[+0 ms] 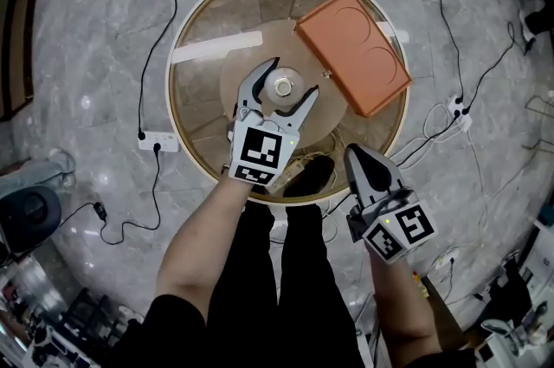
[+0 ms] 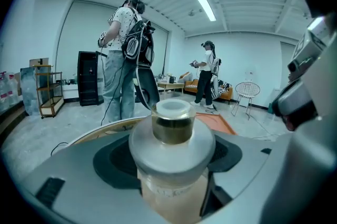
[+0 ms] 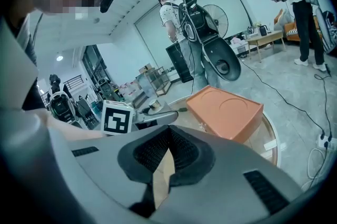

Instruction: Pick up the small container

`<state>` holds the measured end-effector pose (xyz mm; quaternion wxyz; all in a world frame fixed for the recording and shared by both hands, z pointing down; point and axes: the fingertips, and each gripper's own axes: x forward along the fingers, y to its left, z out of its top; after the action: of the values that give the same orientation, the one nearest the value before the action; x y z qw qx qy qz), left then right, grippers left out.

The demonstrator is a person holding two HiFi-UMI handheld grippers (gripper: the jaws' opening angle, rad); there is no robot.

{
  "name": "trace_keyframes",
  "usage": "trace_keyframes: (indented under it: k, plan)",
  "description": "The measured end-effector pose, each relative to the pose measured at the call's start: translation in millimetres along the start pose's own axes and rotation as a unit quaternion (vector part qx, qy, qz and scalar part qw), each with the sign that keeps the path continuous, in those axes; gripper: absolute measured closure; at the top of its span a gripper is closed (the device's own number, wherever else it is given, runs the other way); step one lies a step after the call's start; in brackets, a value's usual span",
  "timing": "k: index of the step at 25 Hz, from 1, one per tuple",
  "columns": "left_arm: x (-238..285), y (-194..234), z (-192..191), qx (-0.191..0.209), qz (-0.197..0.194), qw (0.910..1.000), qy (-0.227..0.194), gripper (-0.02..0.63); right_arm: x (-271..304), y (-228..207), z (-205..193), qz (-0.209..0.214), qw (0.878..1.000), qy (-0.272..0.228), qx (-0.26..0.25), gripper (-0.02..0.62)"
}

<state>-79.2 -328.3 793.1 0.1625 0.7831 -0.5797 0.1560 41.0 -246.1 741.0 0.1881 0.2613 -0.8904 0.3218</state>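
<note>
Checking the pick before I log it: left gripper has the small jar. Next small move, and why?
Probably a short straight lift with the left gripper, held upright. Its jaws clamp the small lidded jar by its body, above the round glass table. The orange box lies close on the right, so going sideways first looks riskier.

Container (image 1: 283, 86) lies within the left hand-held gripper (image 1: 297, 74), box (image 1: 353, 50) at its right.
</note>
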Motion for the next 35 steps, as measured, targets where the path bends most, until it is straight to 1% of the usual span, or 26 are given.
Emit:
trace_keyframes:
  k: [3,6,10,12,16,20,22,27,32,35]
  plan:
    - [-43,-8,43,0.003,-0.001,1.0,0.0,0.262,-20,33,30,0.0,1.0,-0.006,-0.01,0.581]
    - [-85,-5,94,0.003,0.005,1.0,-0.004,0.262,-43,64,61,-0.001,1.0,-0.013,-0.024,0.581]
    - [-136,4,153,0.003,0.012,0.9999,-0.004,0.262,-74,104,100,-0.018,1.0,-0.016,-0.021,0.581]
    - [-160,3,178,0.0,0.013,0.9999,-0.001,0.262,-94,128,113,-0.016,0.999,-0.014,-0.024,0.581]
    - [-209,-12,217,0.0,0.009,0.9999,0.008,0.262,-133,171,122,-0.02,0.998,-0.002,-0.057,0.581]
    - [-259,-30,240,0.02,-0.004,0.9997,0.011,0.262,-157,211,122,-0.029,0.995,0.008,-0.097,0.581]
    - [-278,-34,247,0.023,-0.007,0.9997,0.008,0.262,-163,229,128,-0.029,0.995,0.001,-0.093,0.581]
    - [-323,-36,253,0.003,-0.001,0.9999,0.011,0.262,-178,274,159,-0.016,0.997,-0.034,-0.071,0.581]
    - [-361,-40,263,0.004,0.016,0.9997,0.02,0.262,-194,304,188,0.007,0.995,-0.053,-0.089,0.581]
    - [-381,-50,271,0.003,0.026,0.9993,0.026,0.262,-213,312,200,0.012,0.992,-0.069,-0.1,0.581]
